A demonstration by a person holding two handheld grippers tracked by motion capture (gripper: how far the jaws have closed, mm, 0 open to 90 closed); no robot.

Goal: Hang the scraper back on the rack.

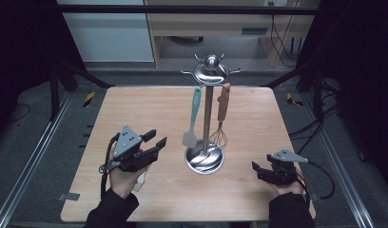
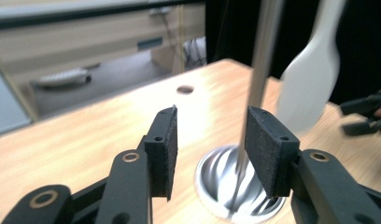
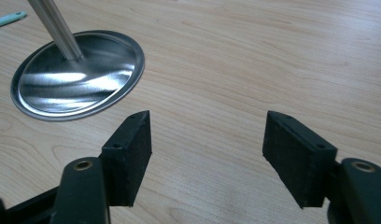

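A steel utensil stand (image 1: 207, 118) rises from a round base (image 1: 205, 167) at the middle of the wooden table. From its top hooks hang a teal-handled white spatula (image 1: 192, 121) and a brown-handled whisk (image 1: 221, 116). My left gripper (image 1: 158, 137) hovers left of the stand, open and with nothing between its pads. Seen from the left gripper view, its jaws (image 2: 209, 144) frame the pole (image 2: 263, 70) and base (image 2: 226, 196), with the spatula blade (image 2: 310, 79) blurred beyond. My right gripper (image 1: 255, 170) rests low at the front right, open over bare wood (image 3: 207, 144), the base (image 3: 76, 74) to its left.
A pale object (image 1: 140, 180) lies on the table under the left hand, and a teal tip (image 3: 9, 19) shows past the base. The table's front edge (image 1: 182, 219) is close to both forearms. Dark frame posts and cables flank the table.
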